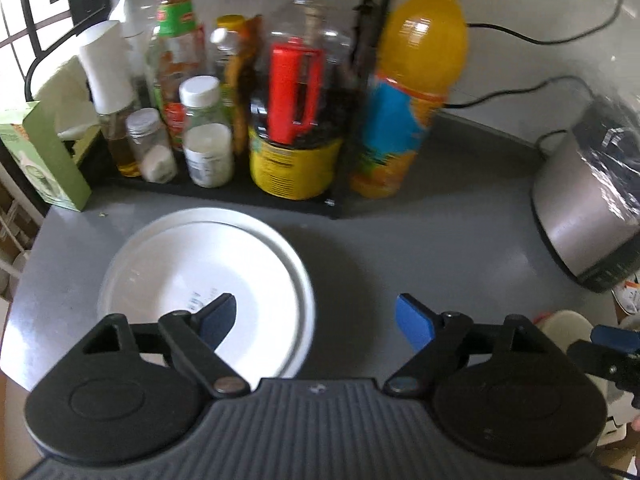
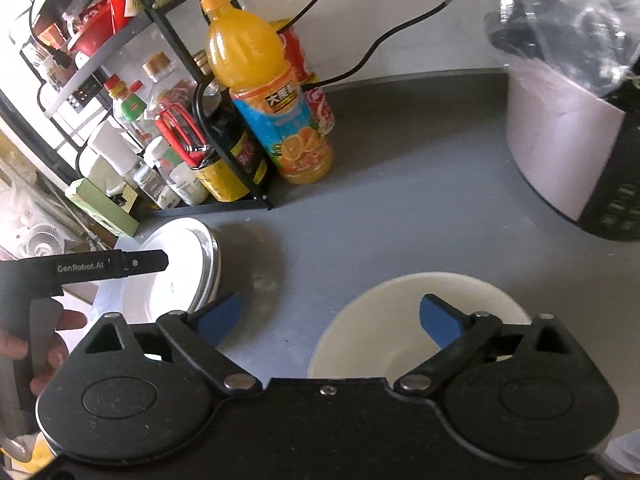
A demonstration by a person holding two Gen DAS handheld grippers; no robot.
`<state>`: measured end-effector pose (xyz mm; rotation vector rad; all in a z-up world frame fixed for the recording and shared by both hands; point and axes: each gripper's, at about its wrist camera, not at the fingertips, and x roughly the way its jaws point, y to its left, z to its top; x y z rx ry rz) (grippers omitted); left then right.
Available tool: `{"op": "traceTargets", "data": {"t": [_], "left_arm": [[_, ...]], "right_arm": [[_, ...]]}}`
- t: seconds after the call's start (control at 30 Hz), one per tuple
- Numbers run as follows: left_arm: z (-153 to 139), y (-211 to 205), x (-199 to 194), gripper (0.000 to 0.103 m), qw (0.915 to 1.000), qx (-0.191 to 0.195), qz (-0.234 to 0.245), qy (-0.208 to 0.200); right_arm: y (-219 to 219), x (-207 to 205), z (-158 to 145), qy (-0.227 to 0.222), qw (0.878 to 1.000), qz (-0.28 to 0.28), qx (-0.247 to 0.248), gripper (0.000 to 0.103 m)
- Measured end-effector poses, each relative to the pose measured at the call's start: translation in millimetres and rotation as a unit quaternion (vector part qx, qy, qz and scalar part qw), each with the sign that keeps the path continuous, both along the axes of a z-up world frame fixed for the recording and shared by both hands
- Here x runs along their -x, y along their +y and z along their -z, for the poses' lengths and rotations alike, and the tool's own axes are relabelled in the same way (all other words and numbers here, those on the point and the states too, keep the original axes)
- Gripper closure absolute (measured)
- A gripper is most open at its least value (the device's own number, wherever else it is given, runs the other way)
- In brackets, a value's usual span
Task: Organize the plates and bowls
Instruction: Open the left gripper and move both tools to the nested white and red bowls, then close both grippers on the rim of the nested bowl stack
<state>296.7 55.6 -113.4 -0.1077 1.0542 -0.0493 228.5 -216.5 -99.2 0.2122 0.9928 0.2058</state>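
The left gripper (image 1: 316, 320) hangs wide open and empty beside stacked white plates (image 1: 208, 288), lower left. The right gripper (image 2: 332, 320), jaws equally spread, holds nothing above a cream bowl (image 2: 400, 320), lower right.

The left gripper (image 1: 316, 316) hangs spread wide and empty; stacked white plates (image 1: 208, 284) lie under its left finger (image 1: 218, 320).

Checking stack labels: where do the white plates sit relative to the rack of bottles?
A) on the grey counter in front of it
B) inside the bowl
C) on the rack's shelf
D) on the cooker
A: the plates lie stacked on the counter, just in front of the rack.
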Motion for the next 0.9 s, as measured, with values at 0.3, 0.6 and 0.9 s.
{"op": "traceTargets", "data": {"t": [0.3,0.6,0.9], "left_arm": [[-2,-56,28,0.004,0.9993,0.031,0.021,-0.009],[-5,-102,42,0.004,0.9993,0.034,0.016,-0.005],[5,-121,49,0.004,0.9987,0.050,0.002,0.009]], "right_arm": [[-41,26,-4,-0.028,1.000,0.002,-0.012,0.000],[-84,42,-3,-0.031,0.999,-0.003,-0.006,0.000],[-112,49,8,-0.016,1.000,0.008,0.021,0.001]]}}
